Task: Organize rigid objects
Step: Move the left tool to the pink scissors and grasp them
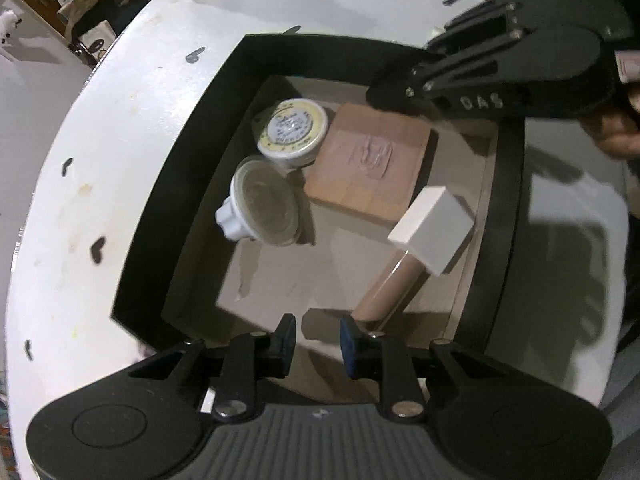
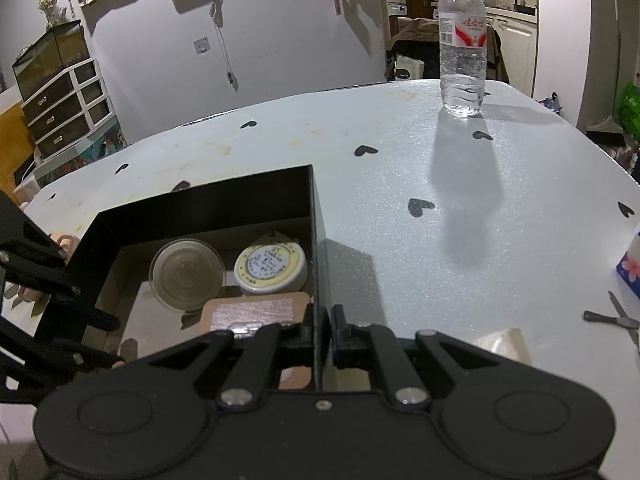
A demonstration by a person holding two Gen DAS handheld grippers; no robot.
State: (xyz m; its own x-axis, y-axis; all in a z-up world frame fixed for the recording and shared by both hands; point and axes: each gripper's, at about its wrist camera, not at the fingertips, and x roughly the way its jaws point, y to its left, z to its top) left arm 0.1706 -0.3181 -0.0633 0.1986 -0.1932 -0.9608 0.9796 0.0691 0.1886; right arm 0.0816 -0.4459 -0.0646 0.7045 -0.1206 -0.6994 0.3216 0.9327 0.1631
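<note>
White wall (image 2: 280, 40), drawer unit (image 2: 64, 108) left, doorway (image 2: 416, 8) beyond.

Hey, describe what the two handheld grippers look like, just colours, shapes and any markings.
Both are matte black plastic. The left gripper has blue-edged finger pads, silver pivot screws, round side discs and a ribbed grey centre plate. The right gripper looks alike, with slatted linkage bars and raised letters "DAS" on its body.

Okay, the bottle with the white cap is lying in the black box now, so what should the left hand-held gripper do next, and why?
Probably lift the left hand-held gripper straight up out of the box. Its fingers are apart and empty, and the bottle lies free beside the pink case and two jars. The right hand-held gripper grips the box wall, steadying it.
</note>
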